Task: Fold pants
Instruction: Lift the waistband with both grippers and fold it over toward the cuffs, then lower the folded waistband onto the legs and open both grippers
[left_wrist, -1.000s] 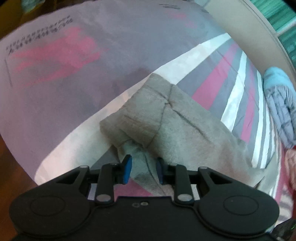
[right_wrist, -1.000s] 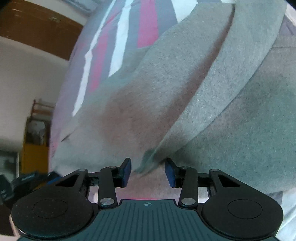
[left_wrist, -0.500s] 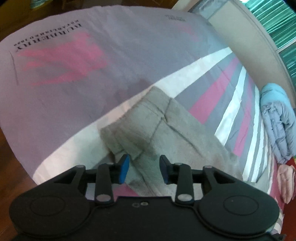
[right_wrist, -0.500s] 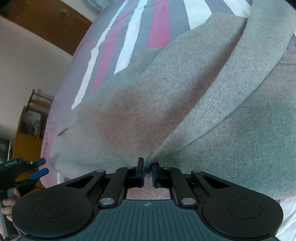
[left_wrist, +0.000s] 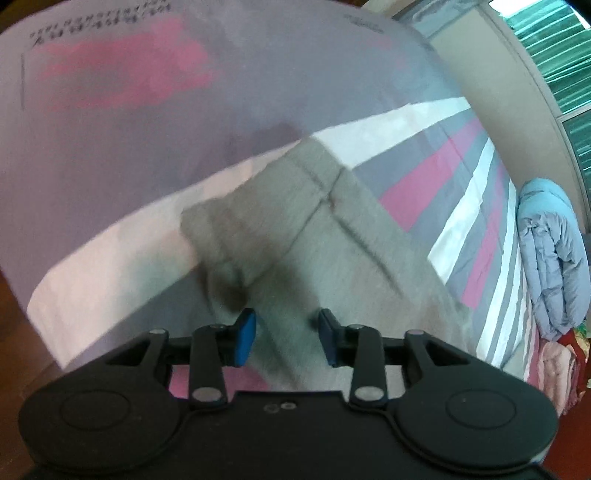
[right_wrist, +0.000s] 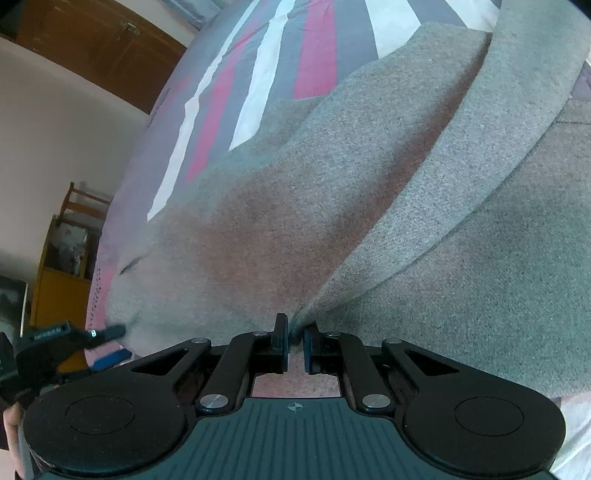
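Your left gripper (left_wrist: 283, 338) points steeply down from the bottom centre of its view, black body filling the lower edge. Its two blue pads (left_wrist: 244, 336) stand apart with grey cloth lying between them, and the jaws are closing; the pads do not look pressed on the cloth.

Your right gripper (right_wrist: 294, 345) also tilts downward from the bottom centre of its view. Its jaws are drawn nearly together and pinch a folded edge of the grey pants (right_wrist: 388, 229), which rises from the pinch toward the upper right of the frame.

The pants lie on a bed with a striped sheet (right_wrist: 317, 55) of pink, white and grey. In the left view the pants (left_wrist: 295, 221) fill the middle of the frame, a seamed corner pointing to the upper left.

The left view is smeared by motion, so the seams and the printed lettering at the top left cannot be read. A bundle of pale blue bedding (left_wrist: 550, 258) sits at the right edge. In the right view the left gripper shows at the lower left edge, cut off by the frame, with only a sliver of a hand beneath it. The pants run off the right edge there.
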